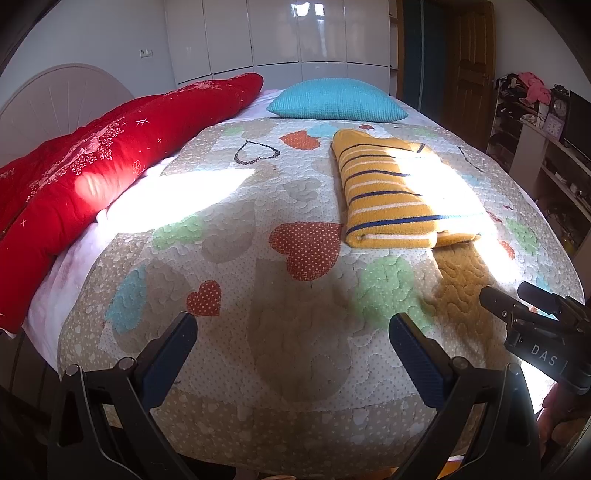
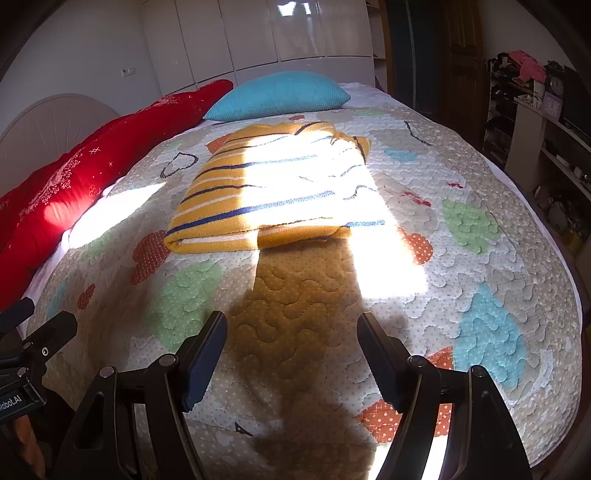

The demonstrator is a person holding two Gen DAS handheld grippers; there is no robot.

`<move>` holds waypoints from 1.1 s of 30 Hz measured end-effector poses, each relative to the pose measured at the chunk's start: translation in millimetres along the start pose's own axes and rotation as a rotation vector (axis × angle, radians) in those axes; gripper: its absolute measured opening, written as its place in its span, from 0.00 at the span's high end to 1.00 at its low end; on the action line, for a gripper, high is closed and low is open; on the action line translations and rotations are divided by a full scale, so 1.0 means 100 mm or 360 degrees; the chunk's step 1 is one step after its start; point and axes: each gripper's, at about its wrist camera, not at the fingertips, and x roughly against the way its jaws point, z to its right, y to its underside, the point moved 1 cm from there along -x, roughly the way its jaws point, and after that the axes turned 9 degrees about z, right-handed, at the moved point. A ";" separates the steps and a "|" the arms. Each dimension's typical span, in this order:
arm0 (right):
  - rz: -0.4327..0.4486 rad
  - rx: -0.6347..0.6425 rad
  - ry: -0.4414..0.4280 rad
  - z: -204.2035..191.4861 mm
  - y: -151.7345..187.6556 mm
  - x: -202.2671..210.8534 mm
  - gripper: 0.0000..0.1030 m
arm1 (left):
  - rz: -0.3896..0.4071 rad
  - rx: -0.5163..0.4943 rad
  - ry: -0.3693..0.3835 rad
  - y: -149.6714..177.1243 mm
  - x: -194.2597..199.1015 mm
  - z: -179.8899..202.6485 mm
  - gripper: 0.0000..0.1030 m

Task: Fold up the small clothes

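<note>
A yellow garment with white and navy stripes [image 1: 391, 192] lies folded into a thick rectangle on the heart-patterned quilt [image 1: 229, 266]. It also shows in the right wrist view [image 2: 273, 188], partly in bright sunlight. My left gripper [image 1: 293, 332] is open and empty, held above the quilt's near end, well short of the garment. My right gripper [image 2: 291, 332] is open and empty, also near the front edge, with the garment straight ahead. The right gripper also shows at the right edge of the left wrist view [image 1: 517, 295].
A red duvet [image 1: 92, 177] lies along the bed's left side. A turquoise pillow [image 1: 336, 99] sits at the far end beyond the garment. Shelves with clutter [image 1: 535, 122] stand to the right of the bed. White wardrobes [image 1: 277, 33] line the back wall.
</note>
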 end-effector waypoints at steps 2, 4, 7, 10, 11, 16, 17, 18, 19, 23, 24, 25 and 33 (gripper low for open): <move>-0.0004 -0.0001 0.0002 0.00 0.01 -0.01 0.25 | -0.0003 0.0004 -0.0001 0.01 0.00 0.00 0.00; -0.0008 0.0000 0.0001 0.00 0.02 -0.01 0.25 | -0.0007 0.0007 0.0000 0.01 -0.01 0.00 0.00; -0.0009 0.0002 0.0001 0.00 0.03 -0.01 0.24 | -0.0015 0.0012 0.0001 0.02 -0.02 0.00 0.00; -0.0010 0.0003 0.0003 0.00 0.03 -0.01 0.24 | -0.0029 0.0022 0.0005 0.03 -0.04 -0.01 0.00; -0.0011 0.0006 0.0004 0.00 0.03 -0.02 0.24 | -0.0037 0.0026 0.0008 0.04 -0.05 -0.01 0.00; -0.0012 0.0066 0.0062 -0.03 0.04 -0.02 0.24 | -0.0064 0.0052 0.0014 0.06 -0.07 -0.03 0.00; -0.0014 0.0098 0.0108 -0.05 0.03 -0.02 0.24 | -0.0065 0.0056 0.0013 0.06 -0.08 -0.03 0.00; -0.0013 0.0138 0.0171 -0.07 0.03 -0.01 0.24 | -0.0064 0.0061 0.0013 0.06 -0.07 -0.04 0.00; -0.0012 0.0178 0.0243 -0.09 0.02 0.00 0.24 | -0.0061 0.0066 0.0014 0.06 -0.07 -0.05 0.00; -0.0005 0.0247 0.0390 -0.11 -0.03 0.04 0.24 | -0.0059 0.0085 0.0007 0.06 -0.07 -0.09 0.00; -0.0001 0.0259 0.0406 -0.11 -0.04 0.05 0.23 | -0.0063 0.0087 0.0004 0.07 -0.07 -0.09 0.00; 0.0006 0.0274 0.0420 -0.12 -0.04 0.07 0.22 | -0.0068 0.0087 0.0001 0.07 -0.08 -0.09 0.00; 0.0049 0.0414 0.0505 -0.17 0.01 0.10 0.20 | -0.0079 0.0031 0.0013 0.09 -0.07 0.03 0.00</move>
